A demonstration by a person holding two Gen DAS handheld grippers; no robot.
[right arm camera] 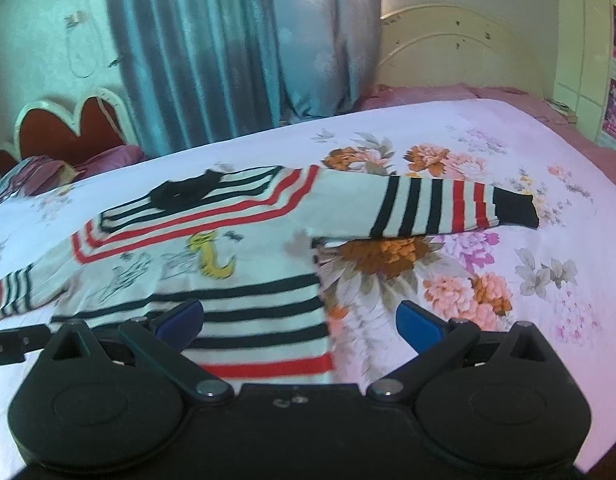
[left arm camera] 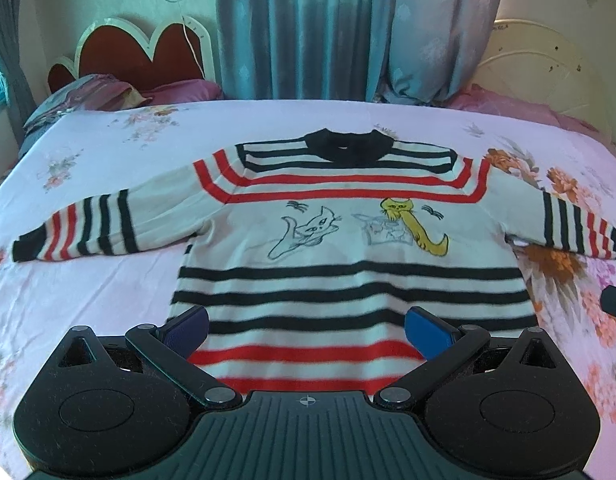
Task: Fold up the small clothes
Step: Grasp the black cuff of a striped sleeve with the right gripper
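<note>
A small white sweater (left arm camera: 331,236) with black and red stripes, a black collar and cat drawings lies flat, front up, on the bed, both sleeves spread out. My left gripper (left arm camera: 306,330) is open and empty, hovering over the sweater's hem. My right gripper (right arm camera: 300,322) is open and empty over the sweater's lower right corner (right arm camera: 268,328). The right sleeve (right arm camera: 427,208) stretches out to the right in the right wrist view. The right gripper's edge shows in the left wrist view (left arm camera: 615,302).
The bed is covered by a pink floral sheet (left arm camera: 88,292). A red cloud-shaped headboard (left arm camera: 140,56) and pillows (left arm camera: 88,94) are at the far left. Blue curtains (left arm camera: 308,28) hang behind. A cream headboard (right arm camera: 447,56) stands at the far right.
</note>
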